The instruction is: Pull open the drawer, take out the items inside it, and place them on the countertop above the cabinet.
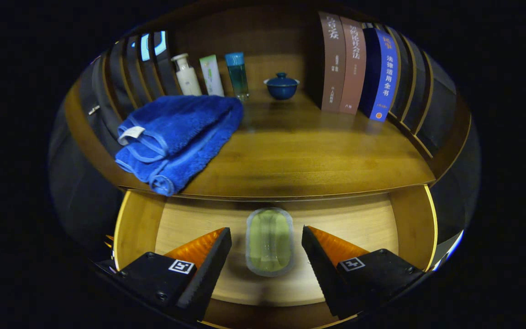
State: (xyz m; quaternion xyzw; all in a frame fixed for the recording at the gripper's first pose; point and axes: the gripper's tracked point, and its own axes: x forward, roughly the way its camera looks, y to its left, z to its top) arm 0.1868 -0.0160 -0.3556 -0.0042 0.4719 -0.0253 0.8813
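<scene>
The wooden drawer (139, 224) stands pulled out below the countertop (308, 155). On its floor lies a small clear oval container with a green inside (270, 242), lengthwise between my fingers. My gripper (266, 242) is open, hovering over the drawer, one finger on each side of the container with a gap to it on both sides. A folded blue towel (176, 137) lies on the countertop at the left, its corner hanging over the front edge.
At the back of the countertop stand a white bottle (186, 75), a pale green tube (212, 75), a teal bottle (237, 75) and a blue lidded bowl (281, 86). Upright books (359, 68) line the right. The drawer's side walls flank my fingers.
</scene>
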